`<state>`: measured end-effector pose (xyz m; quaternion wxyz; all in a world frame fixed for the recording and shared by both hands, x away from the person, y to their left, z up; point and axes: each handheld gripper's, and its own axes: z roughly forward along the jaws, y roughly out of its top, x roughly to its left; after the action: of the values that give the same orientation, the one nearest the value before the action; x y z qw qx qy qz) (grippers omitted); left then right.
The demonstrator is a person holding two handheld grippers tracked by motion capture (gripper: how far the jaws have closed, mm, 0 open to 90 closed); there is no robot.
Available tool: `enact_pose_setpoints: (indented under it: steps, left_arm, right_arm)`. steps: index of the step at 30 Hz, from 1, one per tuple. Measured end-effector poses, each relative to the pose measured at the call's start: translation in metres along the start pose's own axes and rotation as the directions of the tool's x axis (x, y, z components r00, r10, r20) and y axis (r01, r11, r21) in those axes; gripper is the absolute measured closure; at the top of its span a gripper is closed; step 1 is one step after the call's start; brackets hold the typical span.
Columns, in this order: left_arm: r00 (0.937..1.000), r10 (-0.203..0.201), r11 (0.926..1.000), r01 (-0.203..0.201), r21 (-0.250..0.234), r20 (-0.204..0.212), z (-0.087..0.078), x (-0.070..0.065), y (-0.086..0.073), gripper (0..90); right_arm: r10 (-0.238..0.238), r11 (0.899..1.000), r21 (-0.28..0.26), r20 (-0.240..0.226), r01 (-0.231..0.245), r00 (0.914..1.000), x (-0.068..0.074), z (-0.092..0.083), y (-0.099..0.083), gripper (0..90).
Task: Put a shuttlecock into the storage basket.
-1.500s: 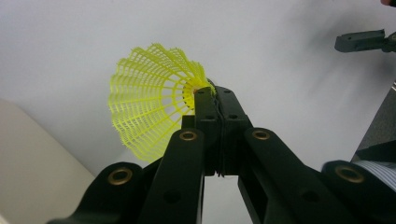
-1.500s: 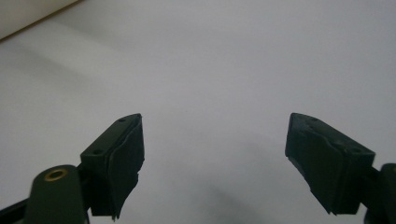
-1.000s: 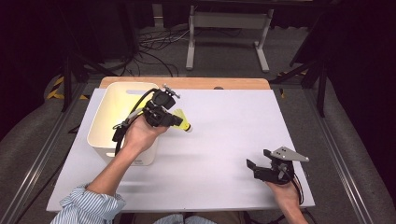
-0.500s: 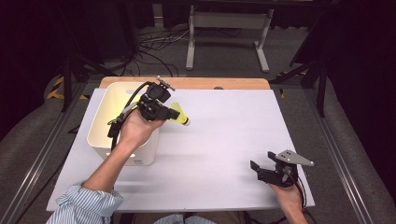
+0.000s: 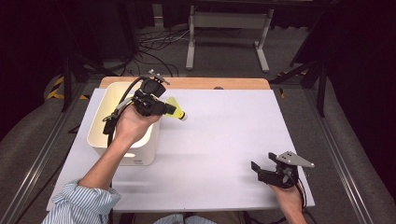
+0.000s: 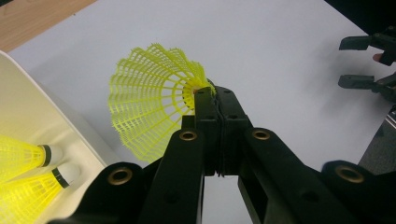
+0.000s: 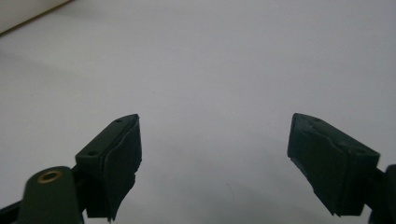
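The held shuttlecock's (image 6: 154, 109) cork end is hidden behind the closed jaws in the left gripper view, where its yellow mesh skirt fans out to the left; in the high view the white cork tip pokes out to the right of the black jaws. The left gripper (image 5: 161, 108) has its jaws clamped tight on this shuttlecock and holds it above the counter (image 5: 224, 135), just beside the far right corner of the white bin (image 5: 105, 140). The hand (image 5: 130, 126) and gripper body cover much of the bin's opening from above, so its inside is hard to make out there. In the left gripper view the bin's wall is cut off at the left edge, and two more yellow shuttlecocks (image 6: 28, 172) lie inside it, their skirts cropped, white corks pointing right. The right gripper (image 5: 261, 170) sits near the counter's near right corner, well apart from the bin, its jaws spread wide with nothing between them.
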<state>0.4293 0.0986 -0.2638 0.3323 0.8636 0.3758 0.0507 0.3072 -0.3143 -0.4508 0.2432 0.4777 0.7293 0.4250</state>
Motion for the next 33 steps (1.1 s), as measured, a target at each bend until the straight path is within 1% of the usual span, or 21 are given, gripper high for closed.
enact_pose_setpoints:
  steps: [5,10,11,12,14,16,18,24,28,30,33]
  left_arm:
    - [1.0000,-0.005,0.9999,0.005,-0.012,-0.005,-0.005,0.003,0.000,89.3]
    - [0.9997,-0.021,0.9994,0.021,-0.028,-0.011,-0.011,0.007,-0.001,89.3]
    - [0.9997,-0.017,0.9994,0.017,-0.032,-0.015,-0.012,0.008,-0.001,89.3]
    - [0.9996,-0.023,0.9991,0.023,-0.036,-0.017,-0.013,0.008,-0.001,89.3]
    - [0.9994,-0.023,0.9990,0.022,-0.040,-0.027,-0.015,0.010,-0.002,89.3]
    - [0.9989,-0.034,0.9984,0.032,-0.046,-0.033,-0.018,0.012,-0.003,89.3]
    - [0.9985,-0.032,0.9988,0.030,-0.040,-0.044,-0.019,0.014,-0.004,89.3]
    - [0.9972,-0.049,0.9975,0.046,-0.054,-0.056,-0.024,0.021,-0.006,89.3]
    - [0.9947,-0.077,0.9950,0.073,-0.068,-0.068,-0.029,0.028,-0.010,89.3]
    - [0.9944,-0.079,0.9948,0.074,-0.070,-0.070,-0.030,0.030,-0.011,89.3]
    - [0.9927,-0.094,0.9929,0.088,-0.080,-0.076,-0.033,0.033,-0.013,89.3]
  right_arm:
    - [0.000,1.000,0.005,0.001,0.000,1.0000,0.000,0.001,-0.001,18.0]
    - [0.002,1.000,0.006,0.002,-0.002,1.0000,0.000,0.001,-0.001,18.0]
    - [-0.001,1.000,0.007,0.003,0.001,1.0000,0.000,0.001,-0.001,18.0]
    - [-0.002,1.000,0.008,0.002,0.002,1.0000,0.000,0.001,-0.001,18.0]
    - [-0.005,1.000,0.011,0.002,0.005,1.0000,0.001,0.002,-0.002,18.0]
    - [-0.007,1.000,0.013,-0.001,0.007,1.0000,0.001,0.002,-0.002,18.0]
    - [-0.007,1.000,0.013,-0.002,0.007,1.0000,0.001,0.002,-0.002,18.1]
    - [-0.008,1.000,0.018,-0.003,0.008,1.0000,0.001,0.003,-0.002,18.2]
    - [-0.007,1.000,0.017,-0.004,0.007,1.0000,0.001,0.002,-0.002,18.2]
    - [-0.006,1.000,0.017,-0.004,0.006,1.0000,0.001,0.003,-0.002,18.2]
    - [-0.008,1.000,0.018,-0.007,0.008,0.9999,0.001,0.003,-0.002,18.2]
